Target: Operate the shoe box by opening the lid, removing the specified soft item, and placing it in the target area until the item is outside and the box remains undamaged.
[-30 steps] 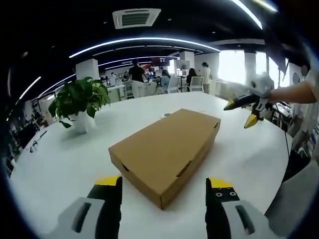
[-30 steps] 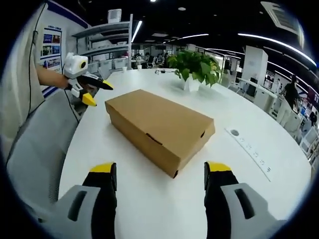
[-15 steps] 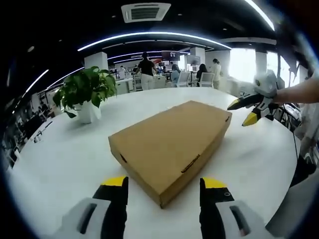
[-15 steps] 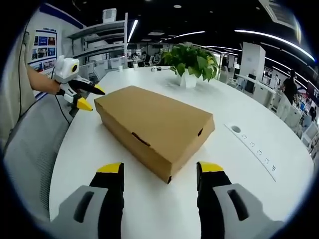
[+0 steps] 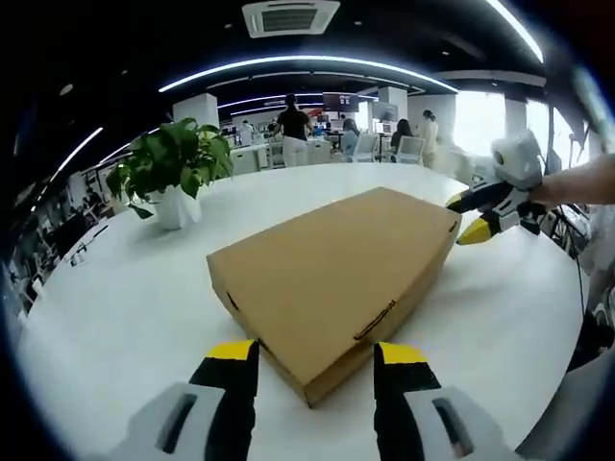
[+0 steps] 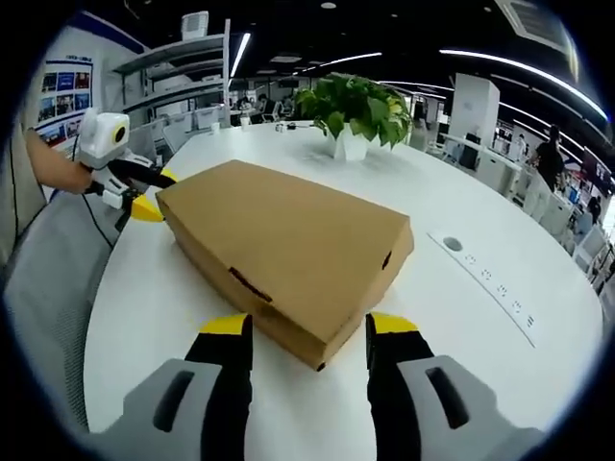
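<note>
A brown cardboard shoe box (image 5: 327,274) lies flat on the round white table (image 5: 125,307) with its lid closed. My left gripper (image 5: 315,357) is open, and the box's near corner sits between its yellow-tipped jaws. At the opposite end, my right gripper (image 5: 468,217) shows open against the far corner. In the right gripper view the same box (image 6: 288,235) has its near corner between the jaws of my open right gripper (image 6: 307,328). My left gripper (image 6: 154,194) is open at the box's far left end. The box's contents are hidden.
A potted green plant (image 5: 173,173) in a white pot stands on the table beyond the box (image 6: 351,110). A row of socket covers (image 6: 490,288) is set into the table at the right. People (image 5: 293,134) stand among desks far behind. A sleeve (image 6: 43,173) shows at left.
Both grippers have moved in toward the box, which now looks larger in both views. Each now has a box corner between its jaws, which stand a little narrower. The box has not moved.
</note>
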